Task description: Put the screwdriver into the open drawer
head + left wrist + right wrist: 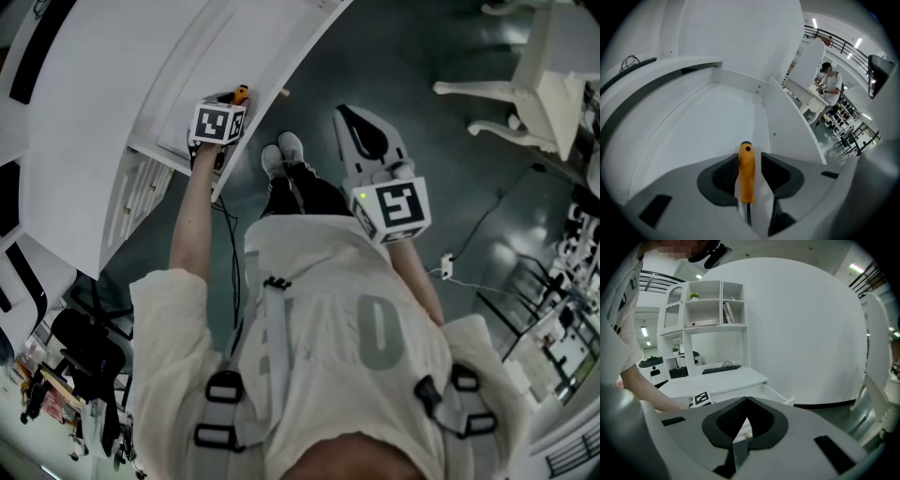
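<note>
The screwdriver (746, 171) has an orange handle and a dark shaft, and it points into the open white drawer (712, 117). It lies between the jaws of my left gripper (749, 155); a slit of white shows between the handle and the right pad. In the head view the left gripper (230, 99) hangs over the drawer (169, 141) under the desk, with the screwdriver's (241, 93) orange end poking out. My right gripper (343, 111) is held in the air over the floor, shut and empty. Its tips (746, 399) meet, and the drawer (776, 394) lies beyond them.
The white desk top (112, 84) carries a keyboard (721, 369) and a shelf unit (708, 305). My feet (286, 155) stand beside the drawer's front. White chairs (534, 75) stand at the far right and a black chair (84, 347) at the lower left. A person (830, 84) stands far off.
</note>
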`<move>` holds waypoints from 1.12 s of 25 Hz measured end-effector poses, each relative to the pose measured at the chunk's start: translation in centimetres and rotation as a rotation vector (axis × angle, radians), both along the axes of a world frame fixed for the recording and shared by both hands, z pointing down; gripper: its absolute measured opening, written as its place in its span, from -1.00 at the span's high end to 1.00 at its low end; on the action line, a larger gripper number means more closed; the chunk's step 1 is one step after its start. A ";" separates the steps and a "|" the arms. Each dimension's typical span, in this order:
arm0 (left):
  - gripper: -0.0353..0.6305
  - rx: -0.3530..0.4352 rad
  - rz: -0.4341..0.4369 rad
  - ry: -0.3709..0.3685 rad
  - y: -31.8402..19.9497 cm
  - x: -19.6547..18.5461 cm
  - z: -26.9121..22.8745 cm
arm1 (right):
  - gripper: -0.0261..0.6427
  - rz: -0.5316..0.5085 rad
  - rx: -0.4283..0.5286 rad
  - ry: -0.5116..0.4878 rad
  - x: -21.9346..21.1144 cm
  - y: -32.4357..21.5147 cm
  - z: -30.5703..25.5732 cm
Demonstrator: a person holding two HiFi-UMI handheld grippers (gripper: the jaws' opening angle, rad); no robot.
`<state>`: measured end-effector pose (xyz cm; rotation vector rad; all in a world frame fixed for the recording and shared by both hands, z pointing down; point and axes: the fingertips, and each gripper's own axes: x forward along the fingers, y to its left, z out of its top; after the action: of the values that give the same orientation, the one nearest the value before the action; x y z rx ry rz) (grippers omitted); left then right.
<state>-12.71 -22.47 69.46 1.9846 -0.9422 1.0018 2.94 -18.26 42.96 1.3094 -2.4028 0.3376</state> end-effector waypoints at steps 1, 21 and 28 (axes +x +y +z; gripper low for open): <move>0.50 0.008 -0.002 -0.001 -0.2 0.0 -0.3 | 0.91 -0.003 0.004 -0.002 0.0 0.0 -0.1; 0.50 0.619 -0.168 -0.039 -9.1 -3.9 -24.1 | 0.91 -0.140 0.183 -0.086 -4.1 -3.4 -5.6; 0.71 0.998 -0.287 -0.012 -6.1 -5.1 -38.6 | 0.91 -0.187 0.248 -0.130 -6.4 -4.8 -8.7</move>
<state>-17.78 -28.58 30.87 2.4738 -1.9219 0.3736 -3.48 -23.06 34.27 1.1791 -2.7223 0.0756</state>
